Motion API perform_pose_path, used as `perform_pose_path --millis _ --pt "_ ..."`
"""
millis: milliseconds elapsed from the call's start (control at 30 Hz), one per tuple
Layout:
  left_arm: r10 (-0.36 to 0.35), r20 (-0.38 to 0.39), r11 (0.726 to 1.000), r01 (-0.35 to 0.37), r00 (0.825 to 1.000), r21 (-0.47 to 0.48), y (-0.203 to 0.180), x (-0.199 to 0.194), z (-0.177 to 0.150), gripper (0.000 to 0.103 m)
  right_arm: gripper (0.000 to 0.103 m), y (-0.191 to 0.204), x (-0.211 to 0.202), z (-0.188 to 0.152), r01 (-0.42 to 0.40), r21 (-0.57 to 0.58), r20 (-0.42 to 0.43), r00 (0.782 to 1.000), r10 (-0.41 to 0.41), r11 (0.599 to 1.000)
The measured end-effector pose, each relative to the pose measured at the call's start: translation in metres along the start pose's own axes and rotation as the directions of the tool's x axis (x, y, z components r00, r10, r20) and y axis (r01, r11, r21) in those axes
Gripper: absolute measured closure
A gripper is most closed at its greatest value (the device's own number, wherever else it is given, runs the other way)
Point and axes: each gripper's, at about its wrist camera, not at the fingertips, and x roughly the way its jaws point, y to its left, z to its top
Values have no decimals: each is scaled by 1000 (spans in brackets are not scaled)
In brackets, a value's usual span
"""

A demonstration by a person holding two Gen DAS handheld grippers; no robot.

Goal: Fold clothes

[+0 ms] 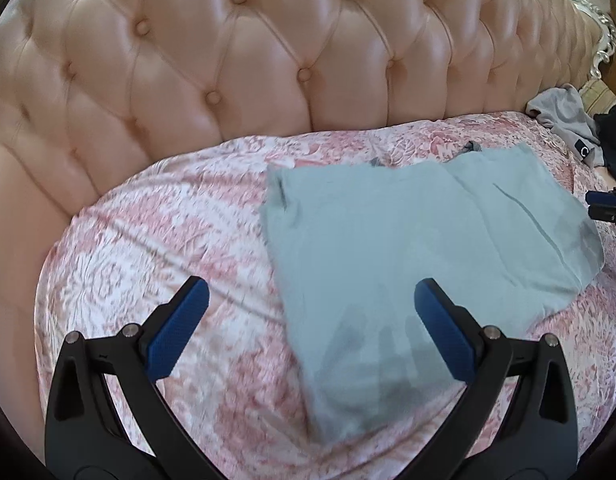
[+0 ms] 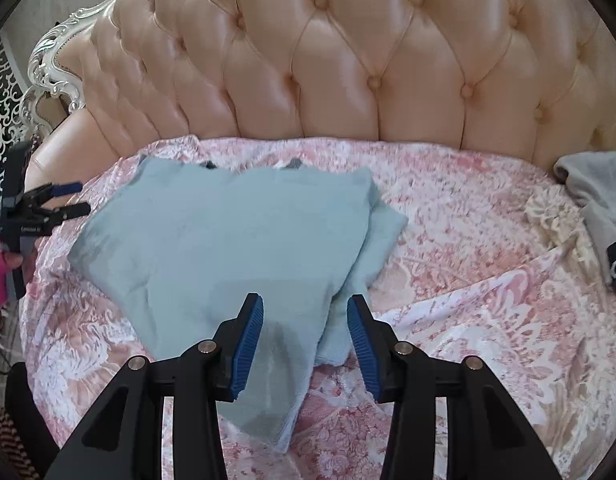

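Both tools, left tool (image 1: pixel 311 312) and right tool (image 2: pixel 306 320), hang with jaws apart, gripping nothing, above the folded pale-blue cloth garment (image 2: pixel 236 232) on the pink floral bedspread (image 2: pixel 447 240).

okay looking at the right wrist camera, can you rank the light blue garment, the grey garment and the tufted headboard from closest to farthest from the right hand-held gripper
From the right hand-held gripper:
1. Light blue garment, lying on the bedspread directly below and ahead of the open jaws.
2. Grey garment, off to the right edge of the bed, beside the headboard.
3. Tufted headboard, standing behind the bed, past both garments.

White "C" (partial) on grey garment (image 2: pixel 603 208)
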Motion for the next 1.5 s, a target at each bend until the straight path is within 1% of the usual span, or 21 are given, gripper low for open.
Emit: perform_pose_path --millis 33,133,233,333,433,500,533,700,733,800,833,867,900,967,1033,1067,1133,1233,1367,1433,1500 --pt "0 0 1000 0 1000 -5 1 -1 -2 0 59 1 -1 0 -10 3 0 1000 10 1000" --pt "-3 -6 1000 3 1000 -14 2 0 -4 0 80 0 12 -1 -25 24 -52 998 26 999" --pt "-16 -6 1000 16 1000 -6 -4 2 -1 0 84 -5 25 -2 -31 62 -78 996 36 998" --pt "-30 -5 999 30 1000 22 -15 3 1 0 100 -8 26 0 -23 89 -64 998 29 996" --pt "-38 -15 998 38 999 54 -26 8 3 0 101 -11 20 0 -13 111 -39 999 17 994" --pt "-43 -22 997 45 999 70 -32 12 4 0 95 -14 17 1 -6 120 -25 1000 10 993" --pt "-47 -25 996 48 999 73 -35 15 5 0 95 -15 17 3 -1 115 -21 1000 3 993" --pt "-33 -60 993 39 998 108 -47 32 13 0 94 -27 31 28 33 107 -16 999 -31 994" --pt "-31 -68 993 38 997 112 -49 36 16 0 92 -31 36 35 34 114 -16 999 -32 993" --pt "-30 -86 993 40 996 112 -50 44 21 0 81 -37 49 43 16 136 -39 999 -11 991" --pt "-28 -96 994 38 995 106 -50 49 24 0 68 -40 59 47 20 140 -59 998 -11 990" --pt "-26 -105 995 36 994 97 -49 53 27 0 60 -41 65 49 23 141 -72 997 -13 990" --pt "-30 -113 996 40 993 85 -48 57 29 0 59 -41 68 50 13 140 -74 997 -2 990" --pt "-37 -131 996 46 991 70 -45 65 28 0 59 -39 73 52 -2 127 -69 998 11 992" --pt "-43 -149 997 52 988 58 -43 71 27 0 62 -33 74 53 12 87 -59 998 -7 996" --pt "-43 -154 997 52 987 59 -44 74 24 0 77 -30 74 53 21 71 -58 998 -17 997" --pt "-39 -158 996 50 987 71 -44 76 19 0 99 -28 76 52 30 60 -67 997 -26 998" --pt "-35 -154 995 48 987 83 -45 77 15 0 100 -31 69 49 18 86 -47 999 -14 996" --pt "-46 -138 996 55 989 67 -43 70 18 0 100 -32 46 49 26 112 18 999 -28 993" --pt "-37 -125 997 46 991 69 -41 65 20 0 101 -33 34 51 31 122 46 998 -36 992" --pt "-24 -120 997 33 993 74 -40 61 22 0 101 -39 32 53 56 139 37 997 -62 989"
